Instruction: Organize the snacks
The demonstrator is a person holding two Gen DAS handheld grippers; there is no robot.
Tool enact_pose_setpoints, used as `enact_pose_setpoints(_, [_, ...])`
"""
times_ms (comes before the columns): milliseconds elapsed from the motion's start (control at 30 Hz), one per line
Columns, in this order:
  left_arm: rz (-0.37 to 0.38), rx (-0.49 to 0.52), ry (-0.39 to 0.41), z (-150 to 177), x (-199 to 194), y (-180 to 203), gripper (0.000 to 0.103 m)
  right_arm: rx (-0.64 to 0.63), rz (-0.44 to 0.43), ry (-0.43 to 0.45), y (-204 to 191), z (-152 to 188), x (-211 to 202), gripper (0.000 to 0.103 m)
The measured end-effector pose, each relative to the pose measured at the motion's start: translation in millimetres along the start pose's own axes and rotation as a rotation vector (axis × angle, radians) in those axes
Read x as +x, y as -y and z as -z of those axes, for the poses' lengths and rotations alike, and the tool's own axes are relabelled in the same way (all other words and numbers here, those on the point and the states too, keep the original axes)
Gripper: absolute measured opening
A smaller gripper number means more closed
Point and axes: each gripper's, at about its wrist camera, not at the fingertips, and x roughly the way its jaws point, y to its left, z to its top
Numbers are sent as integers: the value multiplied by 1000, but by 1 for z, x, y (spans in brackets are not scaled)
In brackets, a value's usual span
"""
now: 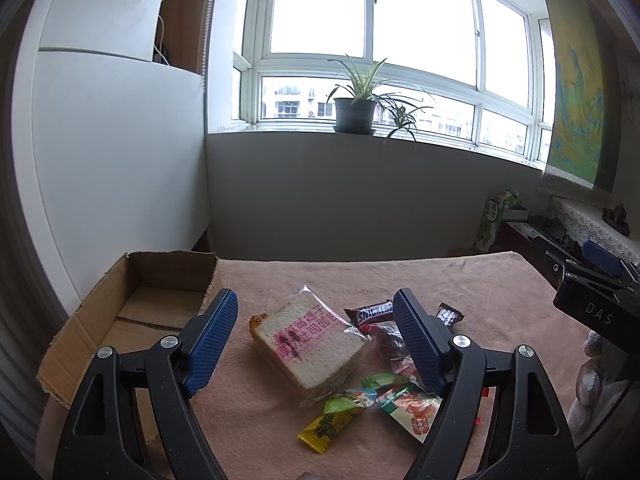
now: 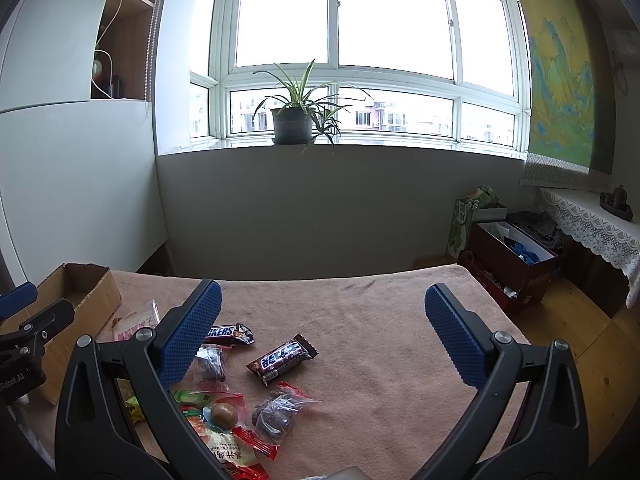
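A pile of snacks lies on the pink cloth table (image 1: pixel 304 276). A wrapped bread slice (image 1: pixel 308 344) with pink print sits between the fingers of my open left gripper (image 1: pixel 320 340), which hovers above it. A Snickers bar (image 1: pixel 372 314), a yellow candy (image 1: pixel 326 424) and a green-red packet (image 1: pixel 412 408) lie near its right finger. An open, empty cardboard box (image 1: pixel 132 312) stands at the left. My right gripper (image 2: pixel 320 336) is open and empty above a second Snickers bar (image 2: pixel 282 358) and a clear bag of dark snacks (image 2: pixel 276 412).
A potted plant (image 2: pixel 294 120) stands on the windowsill. A red-brown box (image 2: pixel 512 264) and a green bag (image 2: pixel 468 220) sit on the floor at right, beside a lace-covered shelf (image 2: pixel 592 220). The right gripper's body shows in the left wrist view (image 1: pixel 596 288).
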Motion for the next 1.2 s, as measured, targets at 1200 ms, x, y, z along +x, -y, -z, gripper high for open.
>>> enact_pose_setpoints(1200, [-1,2,-5,3,0,0,80,-7,-2,-4,-2,1,0,103])
